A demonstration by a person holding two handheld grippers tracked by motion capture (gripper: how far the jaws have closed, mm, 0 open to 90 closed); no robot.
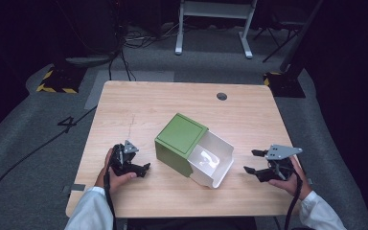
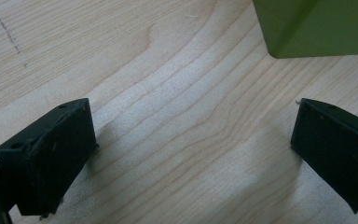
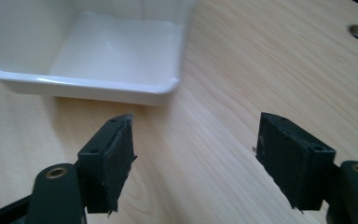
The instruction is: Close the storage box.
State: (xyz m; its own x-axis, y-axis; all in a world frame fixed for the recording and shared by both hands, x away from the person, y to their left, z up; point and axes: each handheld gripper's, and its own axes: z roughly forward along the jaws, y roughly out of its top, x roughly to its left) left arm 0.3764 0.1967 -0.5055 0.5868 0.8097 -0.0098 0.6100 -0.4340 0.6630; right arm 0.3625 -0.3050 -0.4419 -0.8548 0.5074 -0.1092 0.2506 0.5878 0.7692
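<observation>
Green box (image 1: pixel 179 141) sits mid-table on the pale wooden table (image 1: pixel 139 105), a white drawer (image 1: pixel 211 160) pulled out of it toward the person's right, lying open-topped. Left gripper (image 1: pixel 141 170) rests on the tabletop just beside the box's left face, jaws apart, nothing between them. Right gripper (image 1: pixel 254 162) lies near the drawer's open end, not touching it, jaws apart over bare wood. A round cable hole (image 1: pixel 222 96) marks the far edge.

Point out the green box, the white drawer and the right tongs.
green box (image 1: pixel 181 134), high view, on its top face.
white drawer (image 1: pixel 222 147), high view, on its right wall.
right tongs (image 1: pixel 253 161), high view, midway between the tips.
</observation>
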